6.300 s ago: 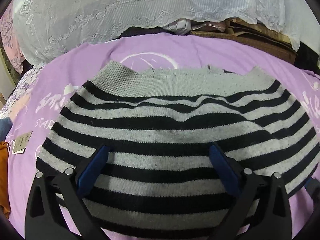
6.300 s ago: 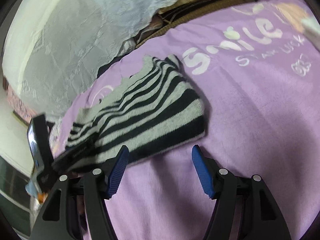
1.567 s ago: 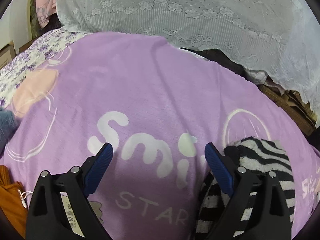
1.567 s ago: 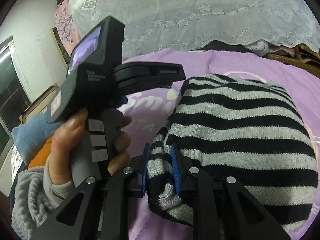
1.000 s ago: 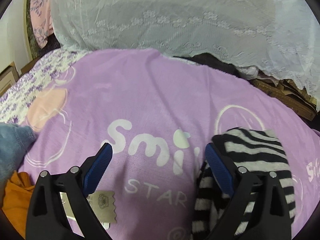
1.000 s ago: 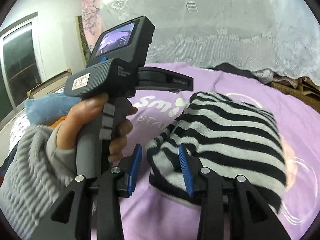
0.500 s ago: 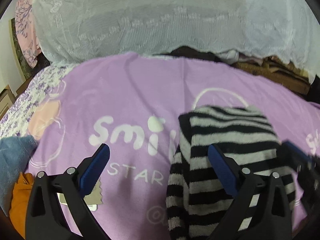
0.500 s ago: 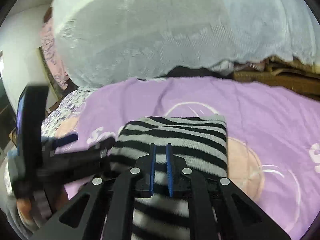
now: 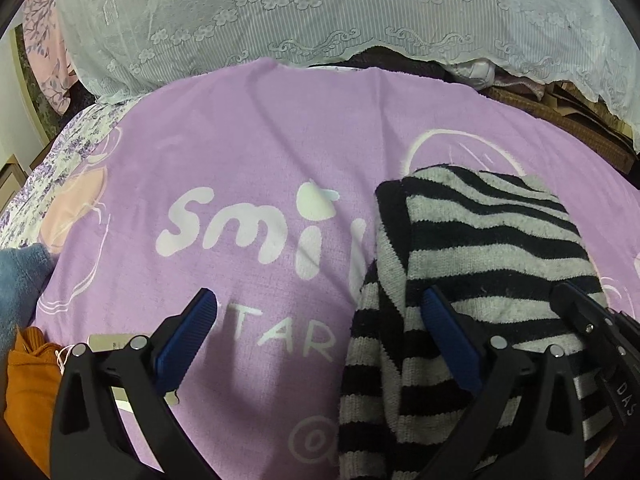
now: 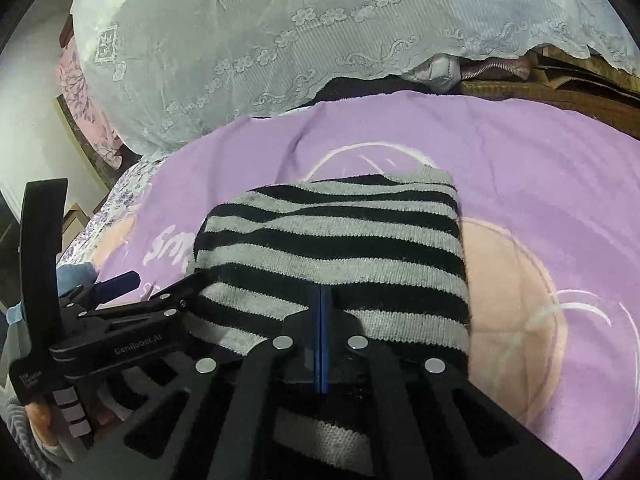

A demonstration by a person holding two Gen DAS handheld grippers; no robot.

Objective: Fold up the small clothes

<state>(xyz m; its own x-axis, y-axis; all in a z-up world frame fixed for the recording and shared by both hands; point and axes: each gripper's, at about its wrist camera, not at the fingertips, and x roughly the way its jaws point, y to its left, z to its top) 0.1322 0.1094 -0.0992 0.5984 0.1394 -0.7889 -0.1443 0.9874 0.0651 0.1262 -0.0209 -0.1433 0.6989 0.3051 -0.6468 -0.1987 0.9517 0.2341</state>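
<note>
— Where do we find the striped sweater (image 10: 340,248) from the right gripper (image 10: 321,304)?

— Directly ahead of it and under it. We see the garment folded into a thick block on the purple blanket (image 10: 520,168), its black and grey bands running across our view. Our right gripper's blue pads are pressed flat together, nothing caught between them, and their tips sit over the near part of the knit; we cannot tell whether they press on it.

— And the left gripper (image 9: 316,340)?

— Its jaws are opening and stand far apart. The sweater (image 9: 480,248) lies ahead and to the right of it: the right-hand finger (image 9: 450,340) is over the garment's left portion, while the left-hand finger (image 9: 188,336) is over bare blanket, above the white "STAR" lettering. No cloth is pinched between them.

— What else lies near that gripper?

— Down to its left we see an orange garment (image 9: 28,380) with a paper tag (image 9: 108,342) beside it, and a blue cloth (image 9: 20,280) just above that. Beyond the blanket's far edge hangs a white lace cover (image 9: 320,12).

— Do the two tools meet?

— In the right view the left gripper (image 10: 120,284) reaches in from the left, its nearer finger against the sweater's left edge.
</note>
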